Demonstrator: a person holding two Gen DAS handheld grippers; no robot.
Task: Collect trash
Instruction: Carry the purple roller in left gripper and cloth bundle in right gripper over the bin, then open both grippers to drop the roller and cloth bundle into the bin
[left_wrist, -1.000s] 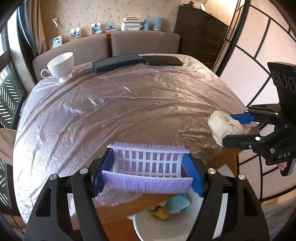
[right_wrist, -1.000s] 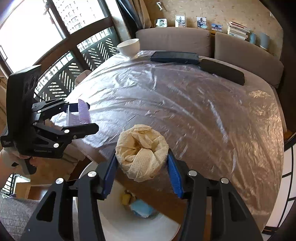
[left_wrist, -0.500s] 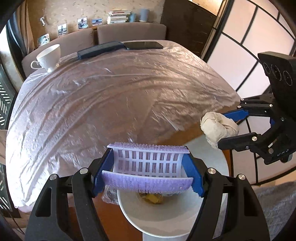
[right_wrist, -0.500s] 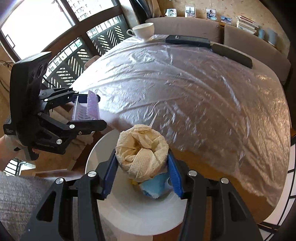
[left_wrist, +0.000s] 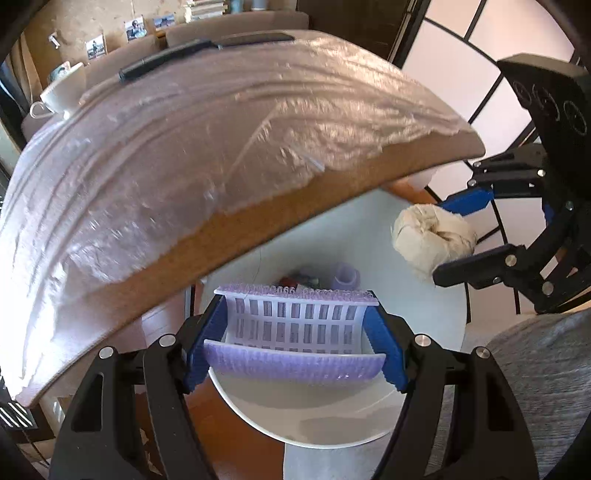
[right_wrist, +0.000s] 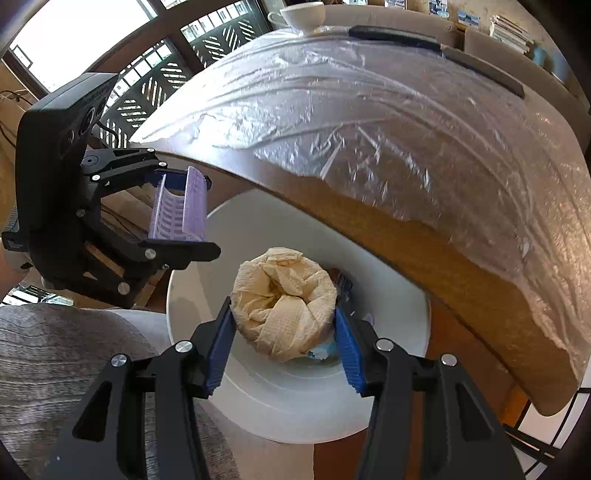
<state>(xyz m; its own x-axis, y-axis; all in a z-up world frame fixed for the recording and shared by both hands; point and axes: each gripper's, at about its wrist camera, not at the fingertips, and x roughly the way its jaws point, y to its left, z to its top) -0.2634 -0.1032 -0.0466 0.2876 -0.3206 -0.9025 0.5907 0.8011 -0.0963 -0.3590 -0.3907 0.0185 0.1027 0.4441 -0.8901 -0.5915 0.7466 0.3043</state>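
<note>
- The left gripper (left_wrist: 295, 345) has its jaws clamped on a curved purple-and-white plastic piece (left_wrist: 295, 332) with rows of slots; the blue pads press on its two ends.
- The right gripper (right_wrist: 284, 325) has its jaws clamped on a crumpled cream paper ball (right_wrist: 284, 314), the blue pads squeezing it from both sides.
- Both held things hang over the mouth of a round white bin (right_wrist: 258, 398) that stands on the floor just beside the edge of the worktop (left_wrist: 258, 218).
- In the left wrist view the paper ball (left_wrist: 432, 238) sits to the right, over the bin's far rim (left_wrist: 325, 424), with the plastic piece nearer the middle.
- At the bottom of the bin lies other trash (left_wrist: 343, 275): a pale purple cup-like thing and some darker bits; in the right wrist view something blue shows under the paper ball.
- The worktop is wood, covered with a wrinkled clear plastic sheet (right_wrist: 369, 110) that stops short of the near edge.
- At the far end of the worktop stand a white cup (right_wrist: 303, 14) and two flat dark devices (right_wrist: 395, 35).
- A grey textured surface (right_wrist: 55, 369), blurred, fills the corner beside the bin.
</note>
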